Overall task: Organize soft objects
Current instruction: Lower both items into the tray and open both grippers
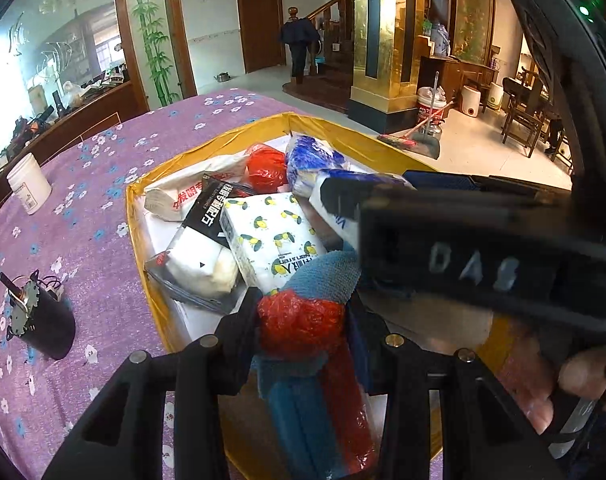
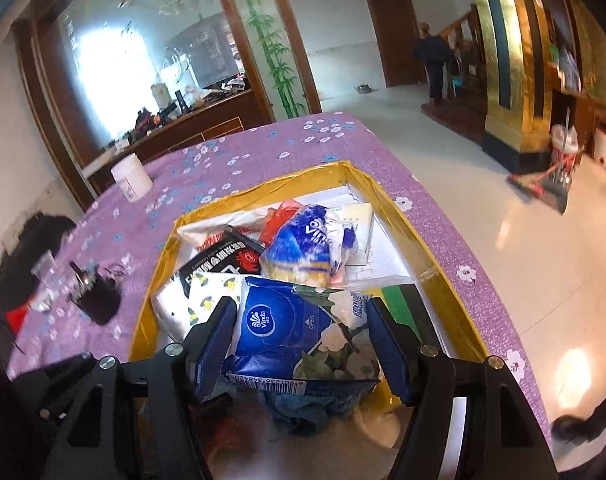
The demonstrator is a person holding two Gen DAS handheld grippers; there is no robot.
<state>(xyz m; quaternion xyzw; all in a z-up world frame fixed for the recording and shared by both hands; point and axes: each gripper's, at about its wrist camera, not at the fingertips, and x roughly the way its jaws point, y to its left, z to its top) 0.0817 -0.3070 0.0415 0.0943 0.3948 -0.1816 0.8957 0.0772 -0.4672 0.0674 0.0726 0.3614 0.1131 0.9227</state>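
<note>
A gold-edged box (image 1: pixel 137 216) on the purple floral table holds several soft packs: a lemon-print tissue pack (image 1: pixel 271 232), a black-and-white pack (image 1: pixel 201 256), a blue-white bag (image 1: pixel 309 158) and a red bag (image 1: pixel 265 166). My left gripper (image 1: pixel 303 312) is shut on a red crinkled plastic bag (image 1: pixel 299 320) with a blue cloth (image 1: pixel 323 276) beside it, over the box. My right gripper (image 2: pixel 299 332) is shut on a blue Vinda tissue pack (image 2: pixel 279 328) above the box (image 2: pixel 455 280); it crosses the left wrist view (image 1: pixel 463 256).
A white jar (image 1: pixel 29 184) and a small black motor (image 1: pixel 43 320) stand on the table left of the box. The table edge is on the right, with tiled floor, a broom (image 2: pixel 543 188) and a gold pillar (image 1: pixel 383 40) beyond.
</note>
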